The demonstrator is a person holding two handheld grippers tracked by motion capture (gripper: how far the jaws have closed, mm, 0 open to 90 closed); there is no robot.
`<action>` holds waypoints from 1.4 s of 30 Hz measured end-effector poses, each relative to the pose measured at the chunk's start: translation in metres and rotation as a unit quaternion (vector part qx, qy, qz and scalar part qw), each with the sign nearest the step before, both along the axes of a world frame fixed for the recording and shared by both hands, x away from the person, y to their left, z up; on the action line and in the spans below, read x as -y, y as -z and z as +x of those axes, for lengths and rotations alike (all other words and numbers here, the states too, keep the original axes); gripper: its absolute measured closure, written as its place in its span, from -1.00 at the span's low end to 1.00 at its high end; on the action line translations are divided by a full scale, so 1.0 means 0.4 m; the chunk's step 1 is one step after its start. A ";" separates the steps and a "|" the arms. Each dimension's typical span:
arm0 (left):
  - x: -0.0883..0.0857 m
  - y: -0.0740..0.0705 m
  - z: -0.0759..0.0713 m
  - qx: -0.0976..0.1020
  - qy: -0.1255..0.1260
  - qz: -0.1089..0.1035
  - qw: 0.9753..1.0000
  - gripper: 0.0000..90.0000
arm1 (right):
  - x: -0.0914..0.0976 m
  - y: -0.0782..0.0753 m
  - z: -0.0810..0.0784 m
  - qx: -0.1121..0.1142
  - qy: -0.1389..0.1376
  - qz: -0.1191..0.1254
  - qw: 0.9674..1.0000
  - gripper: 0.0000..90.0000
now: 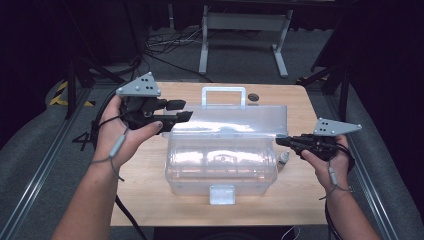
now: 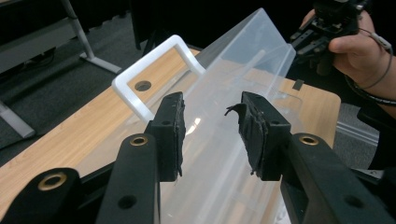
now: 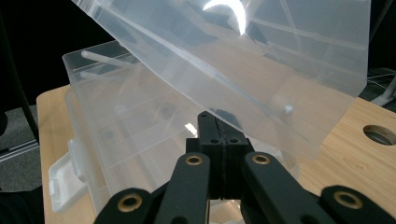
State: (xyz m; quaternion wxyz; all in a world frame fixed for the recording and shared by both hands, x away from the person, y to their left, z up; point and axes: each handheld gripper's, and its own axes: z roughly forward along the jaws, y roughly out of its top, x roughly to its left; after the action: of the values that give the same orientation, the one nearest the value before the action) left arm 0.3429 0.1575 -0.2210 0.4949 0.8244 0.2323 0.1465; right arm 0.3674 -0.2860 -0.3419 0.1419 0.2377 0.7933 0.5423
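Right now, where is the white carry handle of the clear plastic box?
In the high view the white handle stands at the far edge of the raised lid, mid-table, just left of the round table hole.

The storage box [image 1: 220,167] is clear, see-through plastic, its raised lid [image 1: 235,120] the same, with a white handle [image 1: 223,91] and a frosted white latch [image 1: 222,194]. Under the box, the table [image 1: 150,175] is pale wood grain. Both grippers [image 1: 182,111] [image 1: 280,141] beside the box are black with grey plates.
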 end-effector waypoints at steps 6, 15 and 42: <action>-0.018 0.044 -0.033 0.002 0.001 -0.015 1.000 0.34 | -0.003 -0.012 0.011 0.000 0.009 0.005 1.000 1.00; -0.032 0.106 -0.062 0.011 -0.015 -0.020 1.000 0.32 | -0.013 -0.022 0.025 -0.003 0.024 0.015 1.000 1.00; -0.049 0.255 -0.014 -0.012 -0.083 -0.033 0.996 0.67 | -0.013 -0.017 0.023 0.006 0.029 0.025 0.999 1.00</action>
State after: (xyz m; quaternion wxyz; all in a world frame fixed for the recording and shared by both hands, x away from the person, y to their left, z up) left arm 0.3374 0.1771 -0.3231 0.5049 0.7875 0.3104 0.1692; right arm 0.3768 -0.2809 -0.3351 0.1558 0.2608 0.7716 0.5588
